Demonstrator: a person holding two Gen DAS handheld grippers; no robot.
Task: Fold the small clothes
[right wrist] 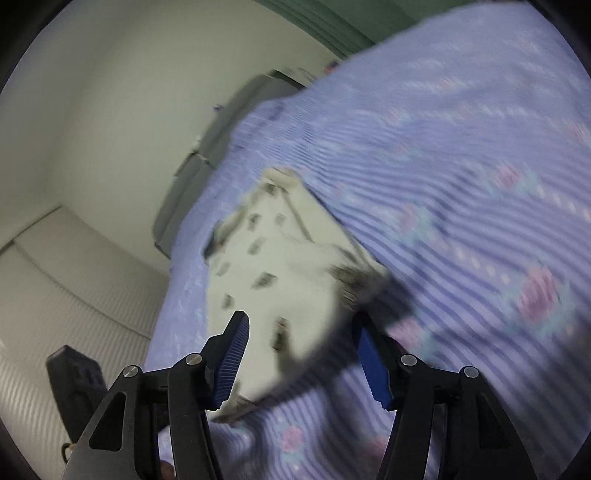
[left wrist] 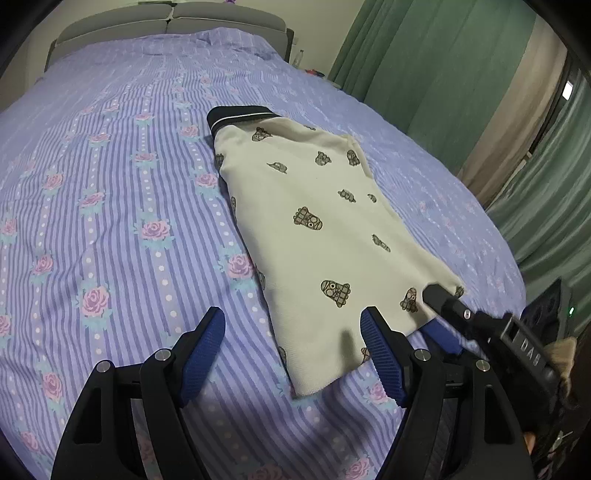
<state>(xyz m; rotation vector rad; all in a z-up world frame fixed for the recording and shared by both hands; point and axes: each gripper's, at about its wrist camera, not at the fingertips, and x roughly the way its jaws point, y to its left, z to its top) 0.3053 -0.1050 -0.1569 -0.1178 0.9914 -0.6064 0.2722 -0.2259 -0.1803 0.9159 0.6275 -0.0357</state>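
A small cream shirt [left wrist: 314, 229] with brown cartoon prints and a dark collar [left wrist: 240, 115] lies folded into a long strip on the bed. My left gripper [left wrist: 295, 332] is open, its right finger over the shirt's near hem, its left finger over the sheet. My right gripper [left wrist: 439, 314] enters from the right at the shirt's near right corner, one finger above the hem and one blue pad below it. In the blurred right wrist view the right gripper [right wrist: 299, 339] is open around the shirt's edge [right wrist: 280, 280].
The bed [left wrist: 110, 184] has a purple striped sheet with pink roses. A grey headboard [left wrist: 170, 26] stands at the far end. Green curtains [left wrist: 443, 66] hang on the right. A bedside surface with a bottle [left wrist: 300, 57] is at the far right corner.
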